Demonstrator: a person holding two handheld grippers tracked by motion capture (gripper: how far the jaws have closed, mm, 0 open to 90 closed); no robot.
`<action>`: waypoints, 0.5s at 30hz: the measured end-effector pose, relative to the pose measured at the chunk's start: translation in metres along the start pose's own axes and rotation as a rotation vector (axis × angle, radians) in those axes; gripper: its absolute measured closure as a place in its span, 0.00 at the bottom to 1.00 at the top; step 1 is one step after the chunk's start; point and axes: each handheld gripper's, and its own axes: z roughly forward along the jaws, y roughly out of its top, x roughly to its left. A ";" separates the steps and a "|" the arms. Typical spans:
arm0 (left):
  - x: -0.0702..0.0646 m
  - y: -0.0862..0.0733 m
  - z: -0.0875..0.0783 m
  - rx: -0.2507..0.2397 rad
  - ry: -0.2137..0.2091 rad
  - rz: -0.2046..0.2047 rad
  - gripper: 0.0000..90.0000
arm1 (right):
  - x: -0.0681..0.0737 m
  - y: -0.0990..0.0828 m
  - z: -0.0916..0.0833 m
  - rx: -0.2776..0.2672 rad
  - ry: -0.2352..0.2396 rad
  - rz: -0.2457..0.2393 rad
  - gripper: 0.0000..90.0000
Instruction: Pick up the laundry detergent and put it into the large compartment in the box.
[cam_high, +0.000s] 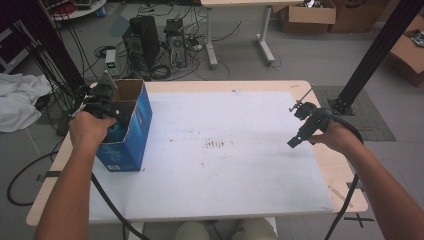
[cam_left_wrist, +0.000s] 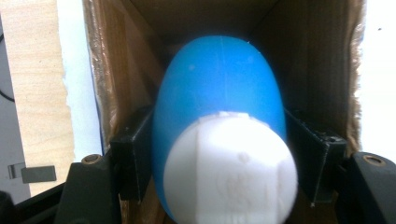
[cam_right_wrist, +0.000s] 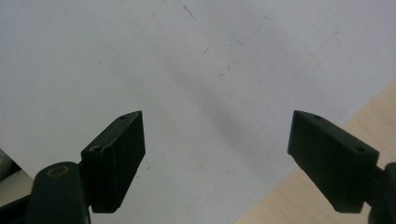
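The blue egg-shaped thing w/ a white cap (cam_left_wrist: 219, 116) sits inside the open cardboard box (cam_left_wrist: 317, 56), cap end toward my left gripper cam, brown inner walls close on both sides. My left gripper (cam_left_wrist: 219, 158) has a jaw on each flank of it; the pads look right at its sides, but I can't tell if they're pressing or just off it, so grip vs let-go stays unclear to me. From the high view, the box (cam_high: 131, 131) is blue outside, standing upright w/ its top open near the left edge of the white mat (cam_high: 225, 190), and my left gripper (cam_high: 107, 107) is tipped into its mouth. Right gripper (cam_high: 305, 130) is well apart, held above the mat's right edge; in its own cam the right gripper (cam_right_wrist: 217, 158) has jaws spread wide w/ nothing between them, just white mat (cam_right_wrist: 187, 70) and a corner of wooden table (cam_right_wrist: 299, 205) below.
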 end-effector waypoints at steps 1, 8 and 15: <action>0.000 0.000 -0.001 -0.001 0.002 0.004 0.37 | 0.001 0.000 0.000 -0.001 0.001 0.002 0.21; 0.001 -0.001 -0.012 -0.018 0.008 0.003 0.35 | 0.002 0.000 -0.001 -0.005 0.000 -0.004 0.21; 0.002 -0.003 -0.023 -0.037 0.007 -0.002 0.34 | 0.003 -0.001 -0.002 -0.013 0.002 0.001 0.21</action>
